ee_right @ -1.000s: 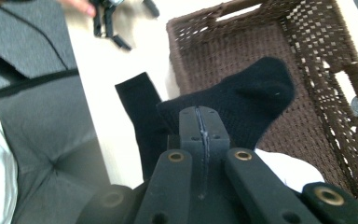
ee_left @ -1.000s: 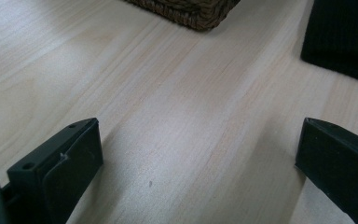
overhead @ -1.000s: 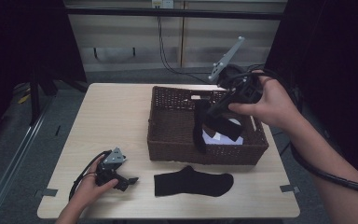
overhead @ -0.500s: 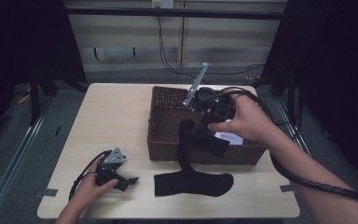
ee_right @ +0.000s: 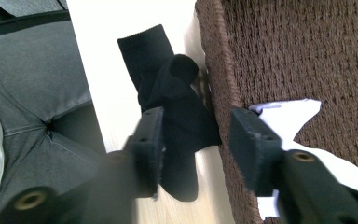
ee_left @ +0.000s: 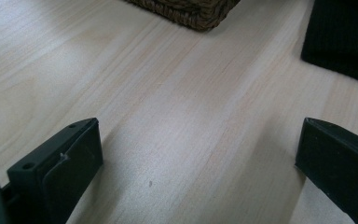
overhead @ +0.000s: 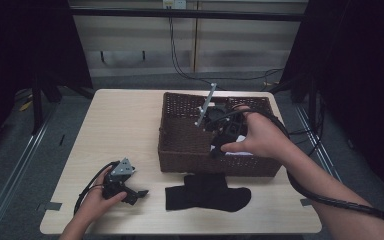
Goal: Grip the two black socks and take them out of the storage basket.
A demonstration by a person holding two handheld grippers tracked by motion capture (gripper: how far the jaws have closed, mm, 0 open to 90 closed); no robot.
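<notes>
Item: black socks (overhead: 207, 198), transfer from wicker basket (overhead: 185, 150) to bench (overhead: 115, 125). We recorded the socks lying flat on the bench, just in front of the basket's near wall and close against it; in the right gripper view they appeared as dark ribbed cloth (ee_right: 177, 112), one piece lapped over another, though we could not count the pieces with certainty. We judged that part of the work done. Right claw (ee_right: 193, 140): jaws parted to a middling gap and holding nothing, poised above the basket's front rim in the person's right hand (overhead: 260, 137). Left claw (ee_left: 196, 154): jaws spread wide and empty, resting low over bare wood at the near left of the bench, with the edge of the black cloth (ee_left: 342, 37) and a corner of the basket (ee_left: 191, 11) ahead of it. Remaining contents of basket: a white sheet or pale cloth (ee_right: 289, 116) on the woven floor; its nature was not clear to us, and we judged it the likely remainder of the job. Surface: pale wood-grain bench, rounded corners, otherwise bare. Room: dim, with a grey floor, dark curtains at both sides, a light panelled wall behind, and cables hanging down it.
</notes>
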